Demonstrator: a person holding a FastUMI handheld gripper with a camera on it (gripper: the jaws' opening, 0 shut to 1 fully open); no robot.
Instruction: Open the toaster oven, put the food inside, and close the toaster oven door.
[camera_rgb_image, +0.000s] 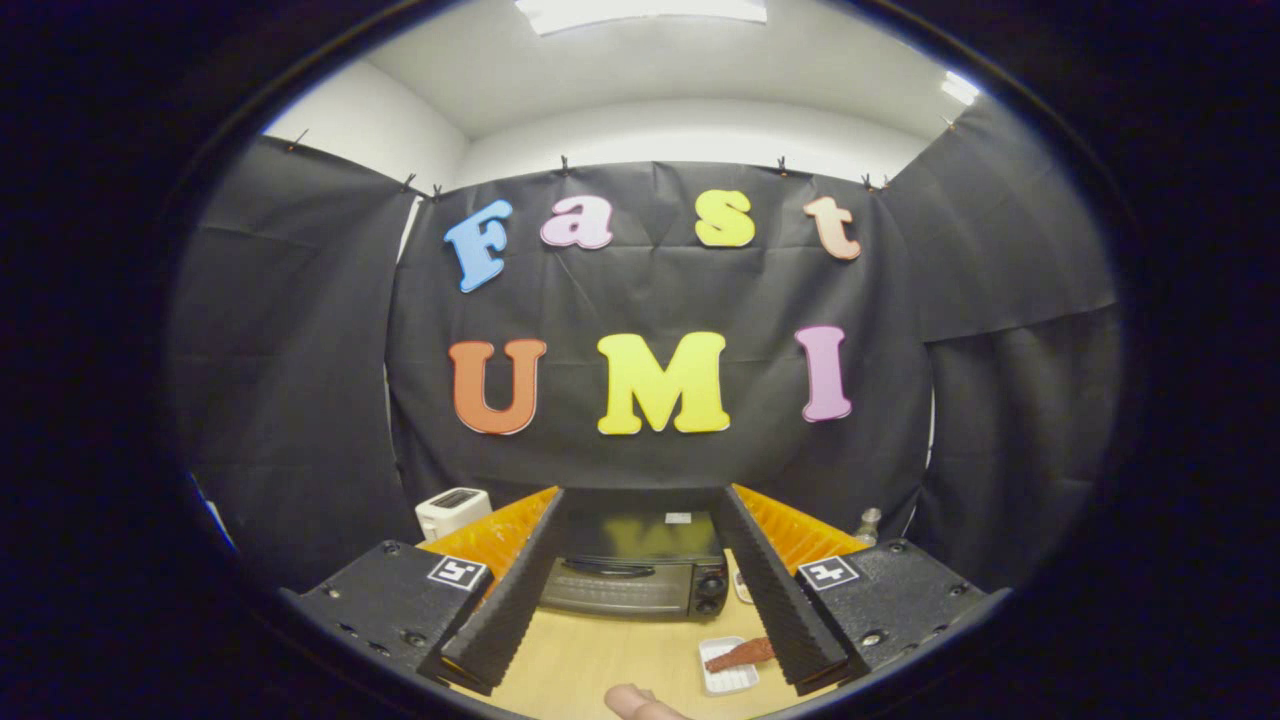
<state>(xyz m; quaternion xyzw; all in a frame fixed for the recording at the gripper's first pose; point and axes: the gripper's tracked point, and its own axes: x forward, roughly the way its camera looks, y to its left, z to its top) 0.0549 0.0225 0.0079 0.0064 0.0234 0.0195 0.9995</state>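
Gripper (640, 585) held wide open above table, toaster oven straight ahead btwn the fingers, door closed.

Toaster oven (632, 565) sits lower centre of frame on the wooden table (590, 660), backed up to the black cloth wall; dark glass door w/ handle across the front, two knobs on its right side. Both fingers spread wide, nothing held or touched, oven seen in the gap beyond them. Food, a reddish-brown piece (740, 655), lies in a small white tray (727, 668) on the table, lower centre-right, nearer than the oven, just beside the right finger; can't tell if touching. White toaster (452, 511) stands lower left by the wall, left of the oven. Small bottle (868, 526) lower right near the wall. Fingertip of a person (640, 703) pokes in at bottom centre.
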